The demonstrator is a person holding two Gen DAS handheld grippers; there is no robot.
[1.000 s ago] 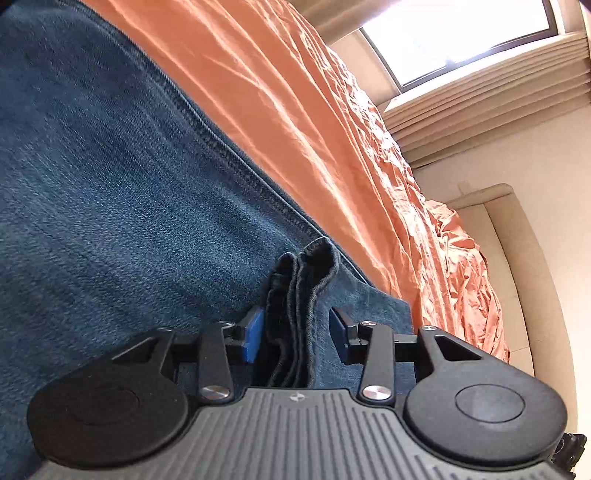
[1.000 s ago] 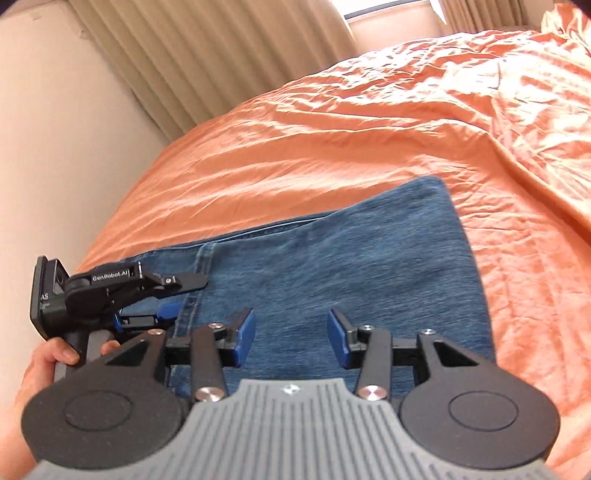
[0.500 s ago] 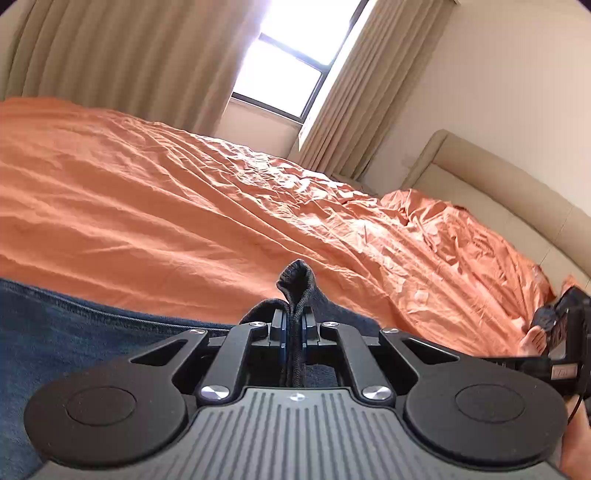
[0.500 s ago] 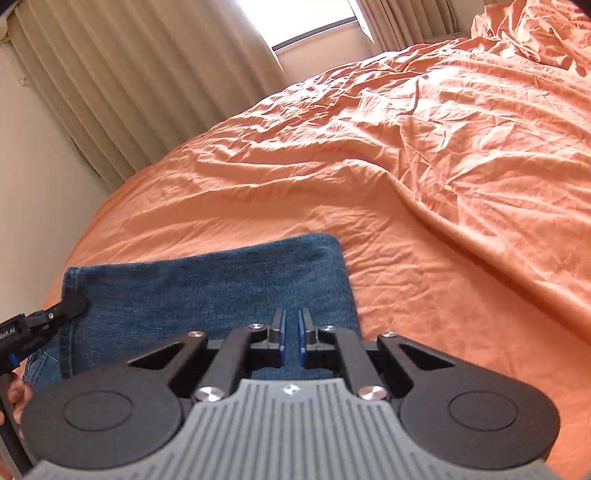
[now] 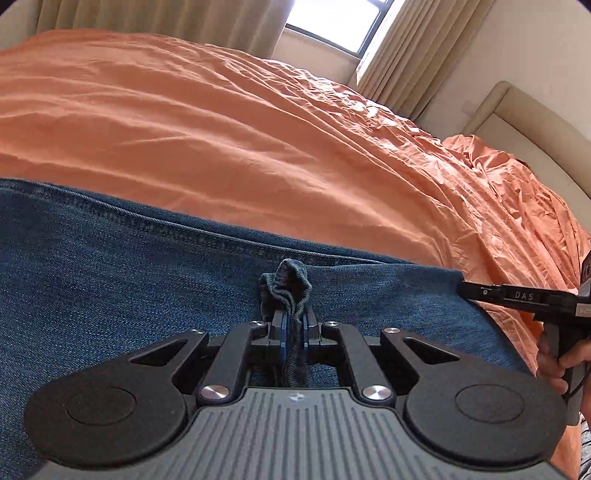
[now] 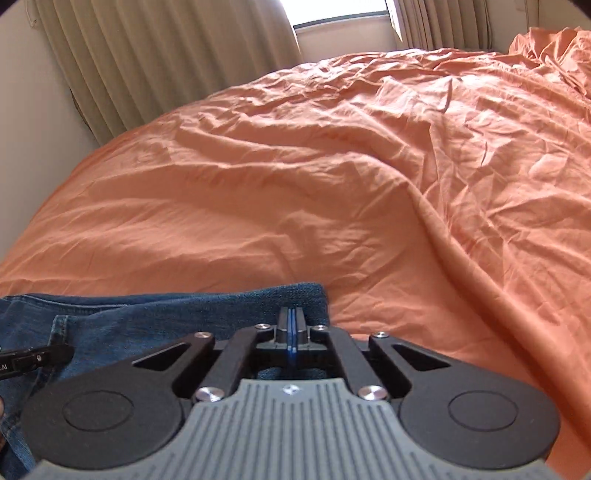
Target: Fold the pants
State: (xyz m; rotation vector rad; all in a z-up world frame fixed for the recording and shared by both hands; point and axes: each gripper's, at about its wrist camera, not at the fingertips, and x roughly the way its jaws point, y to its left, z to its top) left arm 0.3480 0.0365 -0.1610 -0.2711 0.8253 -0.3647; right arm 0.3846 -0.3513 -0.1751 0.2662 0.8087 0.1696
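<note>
Blue denim pants (image 5: 129, 280) lie flat on an orange bed sheet (image 5: 221, 140). My left gripper (image 5: 293, 326) is shut on a bunched hem fold of the pants (image 5: 286, 286) that sticks up between the blue pads. My right gripper (image 6: 291, 321) is shut, its blue pads pressed together over the near corner of the pants (image 6: 184, 317); whether cloth is pinched between them is hidden. The right gripper also shows at the right edge of the left wrist view (image 5: 517, 297), and the left one's finger shows at the left edge of the right wrist view (image 6: 33, 360).
The wrinkled orange sheet (image 6: 332, 166) covers the whole bed. Beige curtains (image 6: 166, 62) and a bright window (image 5: 332, 22) stand behind it. A cream padded headboard (image 5: 535, 140) is at the right, with bunched orange bedding (image 5: 517, 192) near it.
Both grippers have closed from open: the left onto the pants hem fold, the right at the pants' near corner. Both views have tilted up toward the window.
</note>
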